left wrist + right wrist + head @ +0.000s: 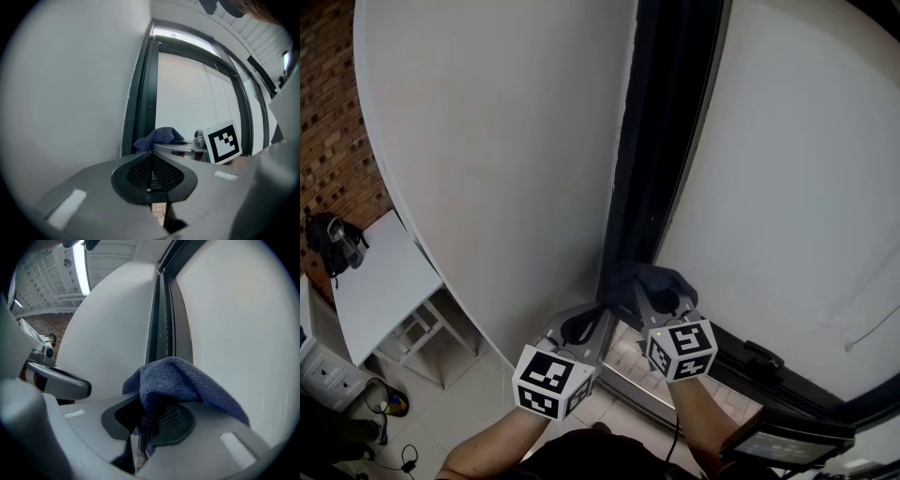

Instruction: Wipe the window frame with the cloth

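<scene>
The cloth (178, 380) is pinched by one fold in the right gripper (149, 425), near the foot of the window frame (642, 141); the left gripper (151, 174) is closed on nothing; the cloth could be dragged loose if snagged in the frame's channel.

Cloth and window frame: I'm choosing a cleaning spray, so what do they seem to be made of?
Cloth: blue and soft, with a fine looped weave, probably microfibre or terry. Window frame: dark and smooth, with a slight sheen and straight ridged profiles. It is likely painted metal or plastic, but I cannot tell which.
</scene>
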The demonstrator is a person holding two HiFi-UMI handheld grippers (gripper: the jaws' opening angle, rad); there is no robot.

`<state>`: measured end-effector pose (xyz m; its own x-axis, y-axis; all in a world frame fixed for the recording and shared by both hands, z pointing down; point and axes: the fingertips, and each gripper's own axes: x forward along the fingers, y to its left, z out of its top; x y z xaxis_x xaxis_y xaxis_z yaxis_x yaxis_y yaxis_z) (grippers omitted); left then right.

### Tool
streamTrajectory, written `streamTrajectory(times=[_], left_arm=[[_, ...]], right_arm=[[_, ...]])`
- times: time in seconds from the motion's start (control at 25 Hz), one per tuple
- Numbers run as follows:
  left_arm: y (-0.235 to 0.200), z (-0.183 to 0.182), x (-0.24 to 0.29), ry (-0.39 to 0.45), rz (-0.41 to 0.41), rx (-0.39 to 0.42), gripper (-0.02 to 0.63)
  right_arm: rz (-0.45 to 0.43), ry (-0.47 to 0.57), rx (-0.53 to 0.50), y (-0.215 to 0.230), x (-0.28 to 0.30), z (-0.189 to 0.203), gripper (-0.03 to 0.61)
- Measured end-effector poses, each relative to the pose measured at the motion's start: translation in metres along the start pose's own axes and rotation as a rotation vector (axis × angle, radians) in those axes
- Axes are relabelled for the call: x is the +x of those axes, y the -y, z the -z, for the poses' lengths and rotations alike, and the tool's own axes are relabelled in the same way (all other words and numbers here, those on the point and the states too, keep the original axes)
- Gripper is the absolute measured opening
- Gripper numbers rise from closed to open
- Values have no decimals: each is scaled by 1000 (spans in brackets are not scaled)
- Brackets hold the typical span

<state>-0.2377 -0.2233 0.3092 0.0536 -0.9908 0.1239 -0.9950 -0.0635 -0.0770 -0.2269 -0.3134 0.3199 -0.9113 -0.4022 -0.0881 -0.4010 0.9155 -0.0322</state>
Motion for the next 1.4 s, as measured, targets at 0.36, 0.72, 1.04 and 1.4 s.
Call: streamTrajectory(times=[0.36, 0.72, 1.04, 1.4], left_arm=[[8, -36, 4, 48, -3, 21, -6], [16, -62, 13, 92, 8, 32, -6], [10, -80, 14, 113, -10, 46, -6], [5, -98, 12, 120, -28, 78, -6]], right_arm=[[-12, 83, -4, 5, -6, -59, 66], [-17, 137, -61, 10, -11, -94, 66], [-21, 166, -93, 11, -11, -119, 66], [-20, 195, -133, 11, -13, -149, 66]])
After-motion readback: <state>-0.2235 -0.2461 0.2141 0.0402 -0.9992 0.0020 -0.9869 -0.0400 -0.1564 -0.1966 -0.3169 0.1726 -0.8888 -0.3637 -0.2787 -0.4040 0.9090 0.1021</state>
